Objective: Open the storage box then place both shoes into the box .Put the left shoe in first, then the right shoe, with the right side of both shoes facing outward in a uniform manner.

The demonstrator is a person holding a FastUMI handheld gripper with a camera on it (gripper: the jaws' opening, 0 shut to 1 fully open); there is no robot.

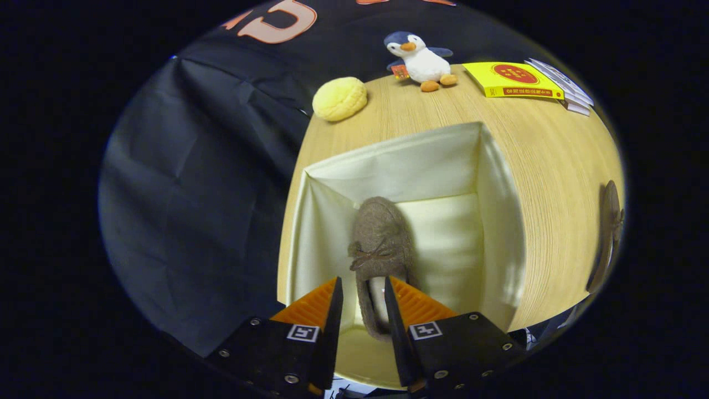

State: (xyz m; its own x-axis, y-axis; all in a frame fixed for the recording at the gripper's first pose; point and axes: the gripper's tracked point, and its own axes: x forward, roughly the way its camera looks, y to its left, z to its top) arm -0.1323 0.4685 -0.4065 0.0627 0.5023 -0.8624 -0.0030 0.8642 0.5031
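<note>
Gripper (363, 310) at lower centre of frame clamped both fingers on the heel of a brown felt shoe (381, 244), which hung inside the open cream storage box (501, 221) on the wooden table (554, 160). Second shoe (608, 238) lay at right edge; plush penguin (421, 60), yellow bun (339, 98) and yellow book (512, 79) sat along the top.

**Felt, Cloth and Wood Grain**

Matt, fuzzy felt on the shoe (381, 244); smooth cream fabric lining the storage box (501, 216) (faintly sheened); fine-grained, satin wood on the table (554, 166); plush pile on the penguin toy (422, 58); glossy card on the yellow book (512, 80).
</note>
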